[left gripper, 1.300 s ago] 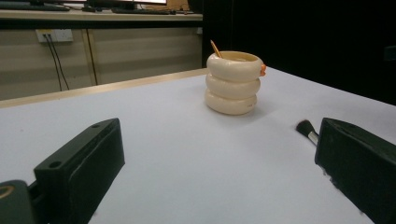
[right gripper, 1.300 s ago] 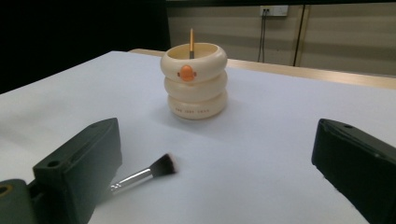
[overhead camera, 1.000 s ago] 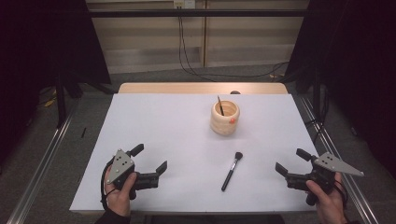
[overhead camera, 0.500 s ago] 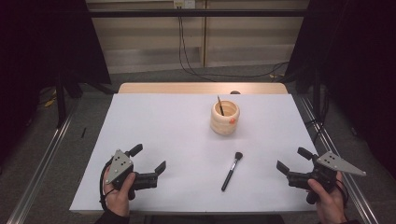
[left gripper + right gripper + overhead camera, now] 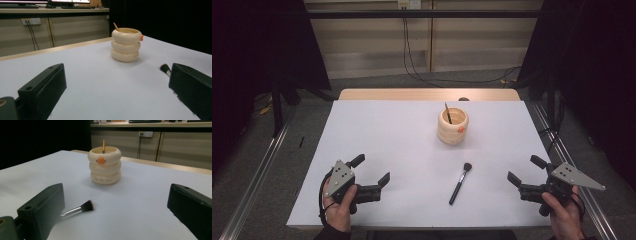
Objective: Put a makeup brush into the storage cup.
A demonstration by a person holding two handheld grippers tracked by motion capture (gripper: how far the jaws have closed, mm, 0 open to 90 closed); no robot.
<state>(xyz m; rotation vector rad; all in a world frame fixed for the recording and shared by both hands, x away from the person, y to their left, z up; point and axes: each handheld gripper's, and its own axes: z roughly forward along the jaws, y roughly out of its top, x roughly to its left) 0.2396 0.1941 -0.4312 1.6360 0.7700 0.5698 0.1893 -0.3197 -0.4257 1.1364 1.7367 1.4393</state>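
Step in hand: a start position is judged; both grippers are held low at the near edge of the table (image 5: 377,125), and nothing has been picked up.
Left gripper (image 5: 372,175): it is held in the person's left hand (image 5: 339,202) at the near left; its jaws are spread wide and nothing is gripped between them.
Right gripper (image 5: 526,171): it is held in the right hand (image 5: 562,212) at the near right; its jaws are likewise wide apart and empty.
Makeup brush (image 5: 459,183): it is laid flat on the white tabletop between the two grippers, bristle head pointed away toward the holder, handle toward the near edge. In the right gripper view its head (image 5: 87,205) is seen just beside the left-hand jaw; in the left gripper view only the bristle tip (image 5: 164,68) is seen next to the right-hand jaw.
Ringed cream holder (image 5: 452,125): it is stood upright beyond the brush, well apart from both grippers; a thin stick-like handle (image 5: 447,113) is leaned inside it, and a small orange knob (image 5: 100,160) is seen on its wall.
Next move, as judged: the brush is probably to be placed in the holder. A gripper would need to be brought over the handle, lowered until the jaws straddle it, and closed on the slim shaft close to the table.
Care called for: the thin, round handle could be rolled aside if the jaws are closed off-centre.
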